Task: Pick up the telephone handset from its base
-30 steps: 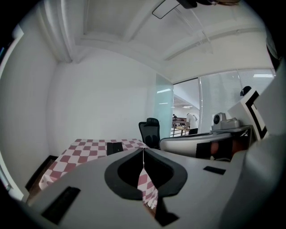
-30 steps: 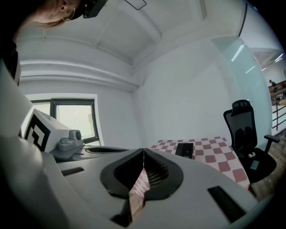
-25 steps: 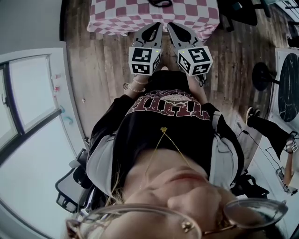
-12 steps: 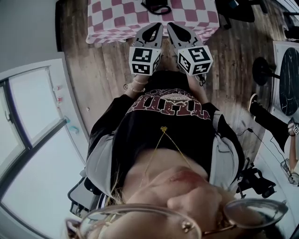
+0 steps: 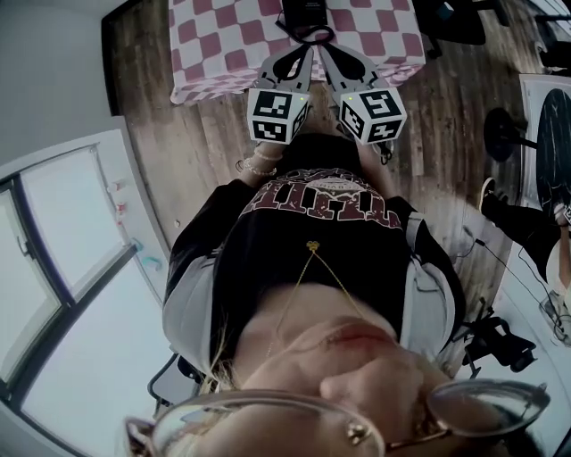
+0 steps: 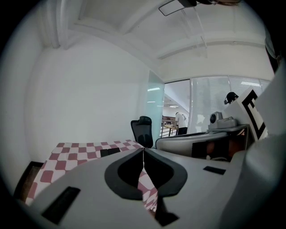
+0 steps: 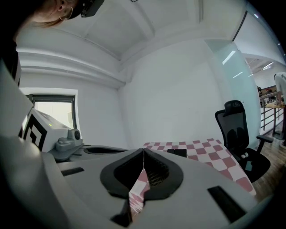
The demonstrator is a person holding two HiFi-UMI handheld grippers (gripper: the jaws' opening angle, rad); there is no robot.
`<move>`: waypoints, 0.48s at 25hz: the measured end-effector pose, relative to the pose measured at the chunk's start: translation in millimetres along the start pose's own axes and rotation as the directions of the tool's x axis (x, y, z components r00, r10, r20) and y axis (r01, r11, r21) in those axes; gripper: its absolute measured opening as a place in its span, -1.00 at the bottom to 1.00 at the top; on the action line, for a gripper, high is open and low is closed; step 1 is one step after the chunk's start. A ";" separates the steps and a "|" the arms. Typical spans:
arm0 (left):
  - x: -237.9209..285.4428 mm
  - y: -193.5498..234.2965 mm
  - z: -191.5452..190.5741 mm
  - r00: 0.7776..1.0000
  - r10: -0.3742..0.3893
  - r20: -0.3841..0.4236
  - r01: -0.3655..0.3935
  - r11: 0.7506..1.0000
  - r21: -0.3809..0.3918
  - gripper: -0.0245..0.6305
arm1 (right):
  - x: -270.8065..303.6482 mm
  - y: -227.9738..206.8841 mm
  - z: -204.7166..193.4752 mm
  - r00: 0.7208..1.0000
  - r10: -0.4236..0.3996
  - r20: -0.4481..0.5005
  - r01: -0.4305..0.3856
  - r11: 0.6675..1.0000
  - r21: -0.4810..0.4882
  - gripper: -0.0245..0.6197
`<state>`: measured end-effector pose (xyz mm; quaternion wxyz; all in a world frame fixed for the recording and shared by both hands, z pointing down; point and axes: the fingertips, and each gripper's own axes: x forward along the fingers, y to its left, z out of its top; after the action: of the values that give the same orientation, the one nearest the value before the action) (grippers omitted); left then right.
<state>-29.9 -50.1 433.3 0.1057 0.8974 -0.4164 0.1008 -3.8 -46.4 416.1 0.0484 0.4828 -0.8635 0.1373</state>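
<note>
Grey jaws pinched shut, nothing between them.
You carry your left gripper (image 5: pixel 303 51) and right gripper (image 5: pixel 325 51) side by side, aimed at the checked table (image 5: pixel 223 45) for the approach. The dark shape ahead is probably the telephone (image 5: pixel 303 12), handset on its base, not yet reached.

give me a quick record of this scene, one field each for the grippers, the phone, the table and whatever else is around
left gripper: shut, empty, pointed towards the table, touching nothing
right gripper: shut, empty, side by side with the left one
telephone: black, on the table, untouched; its parts too small to tell apart
table: covered by a pink and white checked cloth
office chair: black, by the table
floor: wood planks
</note>
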 end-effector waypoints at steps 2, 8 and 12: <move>2.4 6.1 0.4 1.000 -0.011 -0.003 0.011 1.000 0.002 -0.89 | 7.0 -0.4 0.5 1.000 -0.012 0.000 0.012 1.000 0.002 -0.86; 4.0 19.4 -2.1 0.999 -0.034 -0.015 0.034 0.999 0.009 -0.89 | 20.8 0.3 -1.0 0.999 -0.042 0.000 0.042 0.999 0.011 -0.86; 4.2 26.1 -5.1 0.999 -0.044 -0.020 0.044 0.999 0.005 -0.89 | 25.8 2.1 -2.3 0.998 -0.056 -0.002 0.056 0.998 0.012 -0.86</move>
<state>-47.8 -68.2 442.0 0.1099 0.9055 -0.3951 0.1086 -19.3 -65.8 423.5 0.0502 0.5069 -0.8488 0.1417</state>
